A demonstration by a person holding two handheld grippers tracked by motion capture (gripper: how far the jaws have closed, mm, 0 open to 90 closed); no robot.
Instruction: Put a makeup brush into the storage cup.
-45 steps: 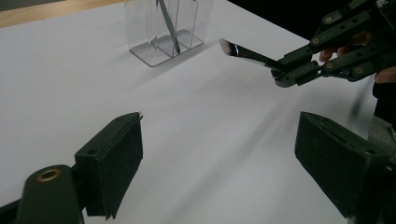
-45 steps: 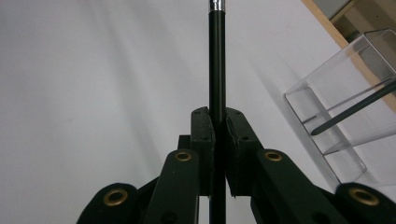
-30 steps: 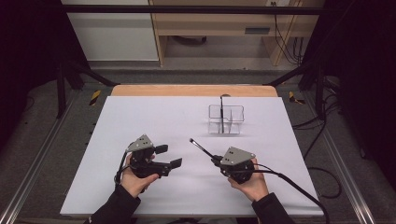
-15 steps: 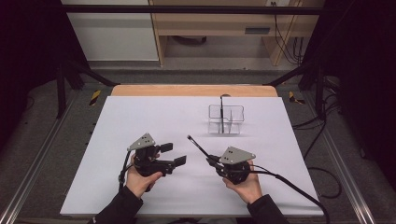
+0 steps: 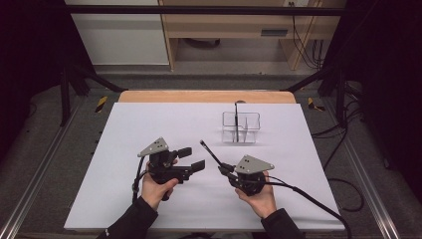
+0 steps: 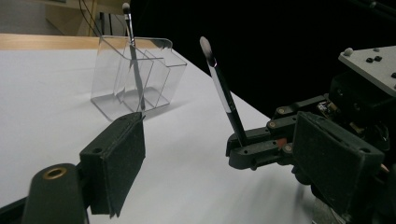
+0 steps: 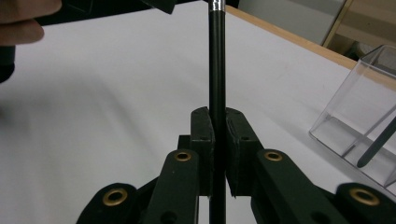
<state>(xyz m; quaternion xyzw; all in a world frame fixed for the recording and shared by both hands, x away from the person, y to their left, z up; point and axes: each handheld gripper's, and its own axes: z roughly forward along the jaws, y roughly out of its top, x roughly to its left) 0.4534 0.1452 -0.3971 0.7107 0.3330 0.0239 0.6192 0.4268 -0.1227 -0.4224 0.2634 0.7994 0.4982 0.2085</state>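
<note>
Right gripper (image 5: 225, 169): jaws clamped on brush (image 5: 211, 154), tilted up. Left gripper (image 5: 191, 159): jaws wide, empty, just beside brush. Organizer (image 5: 241, 127) on counter (image 5: 149, 119).

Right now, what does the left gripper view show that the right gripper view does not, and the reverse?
The left gripper view alone shows the left gripper standing open and the held makeup brush's pale tip. The right gripper view alone shows the right gripper shut on the brush handle from close up. Both show the clear acrylic organizer with another brush inside, and the white table.
</note>
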